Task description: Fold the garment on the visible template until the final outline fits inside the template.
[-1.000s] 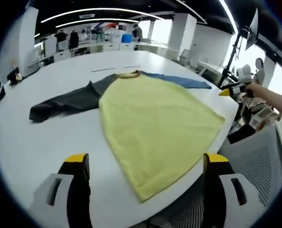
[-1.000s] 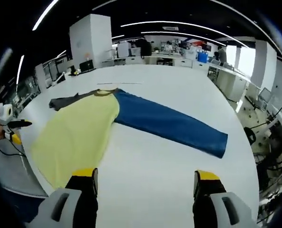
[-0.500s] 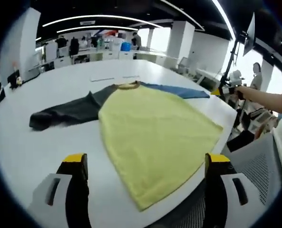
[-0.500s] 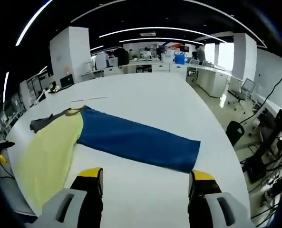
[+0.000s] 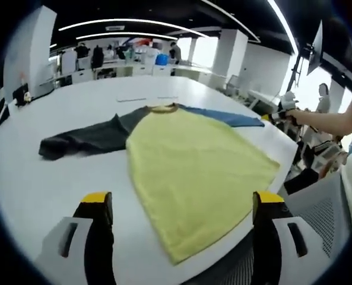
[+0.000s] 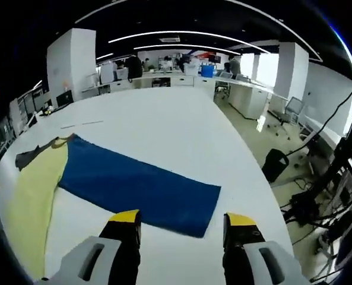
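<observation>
A long-sleeved garment lies flat on the white table [image 5: 27, 178]. Its yellow body [image 5: 193, 166] spreads toward me in the left gripper view, with a dark grey sleeve [image 5: 83, 138] stretched out to the left and a blue sleeve [image 5: 223, 116] to the right. My left gripper [image 5: 178, 214] is open above the yellow hem. In the right gripper view the blue sleeve [image 6: 134, 187] runs across the table [image 6: 164, 119], its cuff end just ahead of my open right gripper [image 6: 181, 228]. The right gripper [image 5: 281, 116] also appears at the right of the left gripper view, held by a person's arm.
The table's near edge curves under the yellow hem, with a mesh office chair [image 5: 318, 202] beyond it. Desks, monitors and people stand at the back of the office [image 6: 176, 65]. A black bin [image 6: 275, 163] and cables sit on the floor right of the table.
The right gripper has moved along the blue sleeve toward its cuff, which now lies just ahead of the jaws. The left gripper view has barely shifted.
</observation>
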Demonstrator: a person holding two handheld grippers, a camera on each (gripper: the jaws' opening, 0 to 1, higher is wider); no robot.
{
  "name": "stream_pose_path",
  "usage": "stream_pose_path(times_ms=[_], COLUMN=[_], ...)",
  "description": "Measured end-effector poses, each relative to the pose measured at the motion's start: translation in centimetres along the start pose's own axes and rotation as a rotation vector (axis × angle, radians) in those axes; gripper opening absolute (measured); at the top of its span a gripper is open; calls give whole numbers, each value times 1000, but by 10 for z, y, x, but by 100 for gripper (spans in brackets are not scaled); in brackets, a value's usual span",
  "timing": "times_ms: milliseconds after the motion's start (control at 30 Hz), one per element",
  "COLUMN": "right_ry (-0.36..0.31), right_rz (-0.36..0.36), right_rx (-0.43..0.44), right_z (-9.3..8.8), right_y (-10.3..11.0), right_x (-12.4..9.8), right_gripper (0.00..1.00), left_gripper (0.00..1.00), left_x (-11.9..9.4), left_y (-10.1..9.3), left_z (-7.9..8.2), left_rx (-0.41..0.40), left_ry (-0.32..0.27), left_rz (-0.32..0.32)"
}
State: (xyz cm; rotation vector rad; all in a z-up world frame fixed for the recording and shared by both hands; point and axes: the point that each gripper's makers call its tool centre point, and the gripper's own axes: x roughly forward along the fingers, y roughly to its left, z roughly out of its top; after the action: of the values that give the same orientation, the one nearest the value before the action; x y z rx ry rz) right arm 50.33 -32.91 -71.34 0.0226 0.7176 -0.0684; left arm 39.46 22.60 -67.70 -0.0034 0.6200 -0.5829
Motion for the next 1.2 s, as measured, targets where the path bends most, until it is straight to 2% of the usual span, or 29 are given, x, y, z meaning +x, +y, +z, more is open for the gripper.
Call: stream_pose_path(times_ms=[133,433,500,633,667,867,1133,1200], right_ry=[3,29,31,60,43,51,59,69], right_rz=[-28,-82,-95,-117,-124,-142,-154,-157], right_rx=[77,105,88,80,102,145,153,154], right_z=[-5,-14,-16,-24,-22,-23,-23,-23], right_y=[-8,-18,-20,-21,-22,-24,-25,-24], right_x=[8,13,13,14,14,14,16,15], right_gripper=[46,34,30,22,21,17,6,5], left_gripper=[93,91,91,91,90,89,89,90], left_x=[0,1,1,0,0,-5,-9,-10], left_y=[3,4,3,5,5,7,12,16], left_z=[4,1,4,6,5,2,1,-3], left_rx=[8,-1,-17,-21,-21,-6,-3,20], left_ry=[-12,-1,-28,-40,-35,-22,-12,19], left_rz=[6,1,-3,3,4,10,29,54])
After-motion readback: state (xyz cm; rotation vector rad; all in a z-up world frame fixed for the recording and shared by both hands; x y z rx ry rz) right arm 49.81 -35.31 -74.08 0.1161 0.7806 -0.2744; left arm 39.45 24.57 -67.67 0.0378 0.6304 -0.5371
